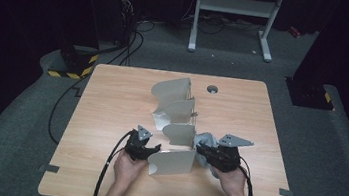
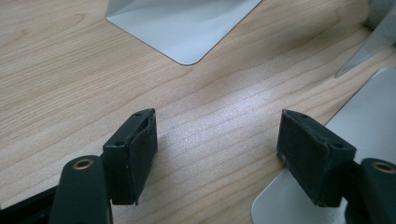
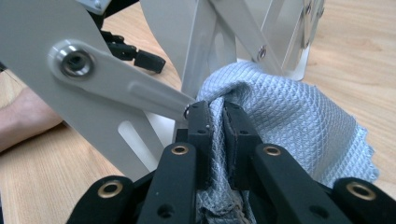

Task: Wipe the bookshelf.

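Note:
A grey metal rack [image 1: 176, 109] with several curved plates stands in the middle of the wooden table [image 1: 111, 100]. My right gripper [image 1: 202, 154] [image 3: 218, 109] is at the rack's right side, shut on a grey waffle-weave cloth [image 1: 206, 141] [image 3: 294, 116] that bunches against the rack's pivot arm [image 3: 116, 79]. My left gripper [image 1: 157, 150] [image 2: 218, 123] is at the left edge of the nearest plate [image 1: 173, 162] [image 2: 369, 126], low over the wood. It is open with nothing between its pads; the right pad [image 2: 313, 149] sits over that plate's edge.
A round cable hole [image 1: 212, 88] lies near the table's far edge. Black cables trail off the near left side. A white frame stand [image 1: 234, 7] and dark equipment sit on the floor beyond. A forearm [image 3: 23, 119] rests on the table.

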